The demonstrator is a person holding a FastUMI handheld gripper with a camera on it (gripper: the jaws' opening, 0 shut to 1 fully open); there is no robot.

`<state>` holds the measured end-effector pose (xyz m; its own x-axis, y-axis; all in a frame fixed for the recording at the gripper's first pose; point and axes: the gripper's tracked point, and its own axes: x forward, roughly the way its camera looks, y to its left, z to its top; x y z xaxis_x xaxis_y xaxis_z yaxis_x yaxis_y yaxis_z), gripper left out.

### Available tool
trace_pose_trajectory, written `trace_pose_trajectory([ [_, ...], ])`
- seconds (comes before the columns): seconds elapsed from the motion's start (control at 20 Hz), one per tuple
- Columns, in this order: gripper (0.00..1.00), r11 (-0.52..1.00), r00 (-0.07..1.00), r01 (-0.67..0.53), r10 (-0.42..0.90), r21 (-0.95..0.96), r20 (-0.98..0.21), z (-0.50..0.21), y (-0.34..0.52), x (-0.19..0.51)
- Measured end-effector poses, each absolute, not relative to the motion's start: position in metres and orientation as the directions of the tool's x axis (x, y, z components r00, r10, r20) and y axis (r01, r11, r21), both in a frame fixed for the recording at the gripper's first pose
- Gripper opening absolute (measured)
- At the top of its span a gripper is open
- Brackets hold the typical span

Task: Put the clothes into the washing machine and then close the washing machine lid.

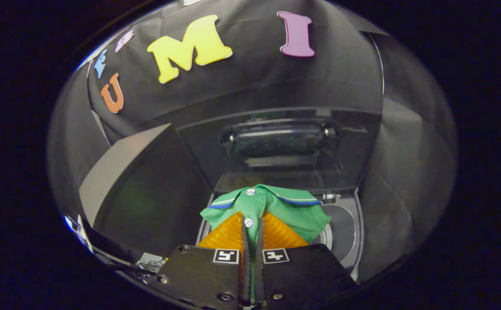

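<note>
Your gripper has its two fingers drawn almost together, and both press on the button strip of a green shirt, so you hold it by a thin pinch of cloth at the front. The shirt hangs and spreads just ahead of the fingers, collar at twelve o'clock from the tips, one white button right at the pinch.

Handling, as a judgement: the shirt is light, soft and limp. It will sag and swing from the held point and will not keep any shape. A hold on the button strip is sound, since the cloth is doubled there and less likely to slip than a single layer. The loose sides at three and nine o'clock may catch on the rim when you lower it.

Beyond the shirt, the washing machine stands open. Part of its drum mouth shows at three o'clock from the fingertips, the shirt hanging over or just above it; which, I cannot tell. The lid stands raised at twelve o'clock, behind the opening, not yet closed. Behind it hangs the black cloth wall.
</note>
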<state>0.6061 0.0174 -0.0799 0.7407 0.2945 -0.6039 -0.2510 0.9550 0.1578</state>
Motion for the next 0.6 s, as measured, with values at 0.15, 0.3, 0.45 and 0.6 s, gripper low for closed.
trace_pose_trajectory([
  [0.15,0.07,0.962,0.716,-0.236,0.269,0.139,-0.644,-0.113,0.012,0.616],
  [0.3,0.07,0.966,0.690,-0.220,0.252,0.135,-0.678,-0.141,0.010,0.619],
  [0.45,0.07,0.973,0.664,-0.195,0.222,0.122,-0.714,-0.167,0.007,0.623],
  [0.6,0.07,0.979,0.618,-0.172,0.195,0.111,-0.761,-0.189,0.004,0.622],
])
